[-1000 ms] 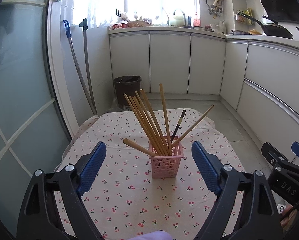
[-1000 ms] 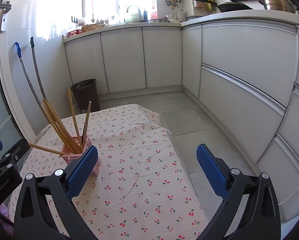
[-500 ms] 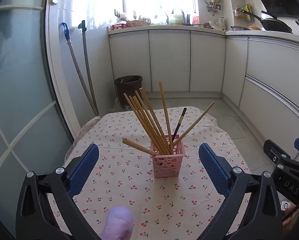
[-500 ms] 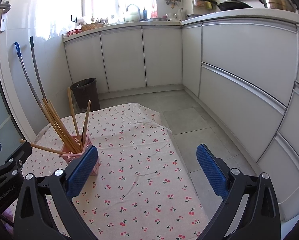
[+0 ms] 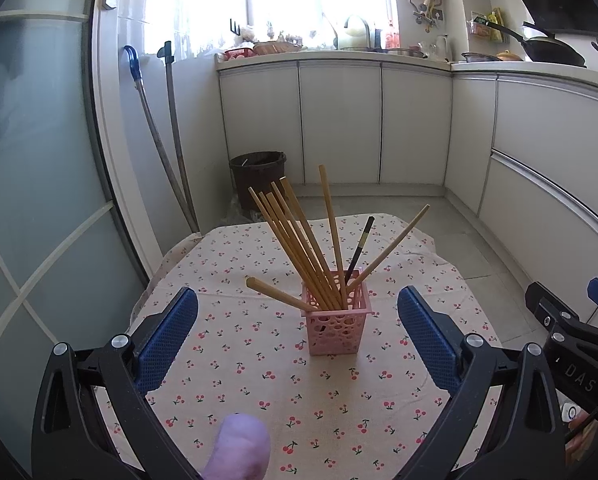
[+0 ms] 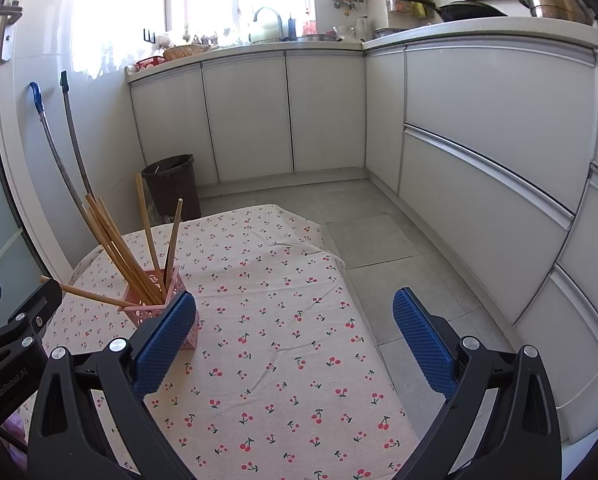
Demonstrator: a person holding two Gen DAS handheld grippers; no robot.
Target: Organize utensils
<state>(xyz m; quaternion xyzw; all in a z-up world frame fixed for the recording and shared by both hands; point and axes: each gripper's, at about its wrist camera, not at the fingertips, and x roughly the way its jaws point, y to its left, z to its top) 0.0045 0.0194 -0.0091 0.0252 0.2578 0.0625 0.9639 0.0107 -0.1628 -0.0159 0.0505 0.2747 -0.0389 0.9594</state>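
Chopsticks [image 5: 299, 246]: a bundle of wooden sticks standing in the pink holder [image 5: 336, 330], most fanned toward the table's left edge, 1 nearly upright, 1 leaning toward the right edge, 1 lying low over the holder's left rim with its end sticking out sideways
Dark chopstick [image 5: 361, 246]: 1 black stick among the wooden ones, tilted slightly right
Pink holder: square perforated basket, upright on the cherry tablecloth [image 5: 259, 364], about midway across the table and nearer its far edge than the near one
Left gripper [image 5: 297, 342]: blue pads wide apart, nothing between them, hovering near the table's near edge with the holder framed in the gap but well short of the pads
Right gripper [image 6: 295, 338]: pads likewise spread and holding nothing, over the table's right half; its left pad [image 6: 163, 340] overlaps the holder in the right wrist view, contact cannot be told
Purple object [image 5: 239, 450]: rounded, blurred lump at the near edge, below the left gripper
Bin [image 5: 257, 178]: dark, on the floor beyond the far edge, beside white cabinets [image 5: 339, 120]
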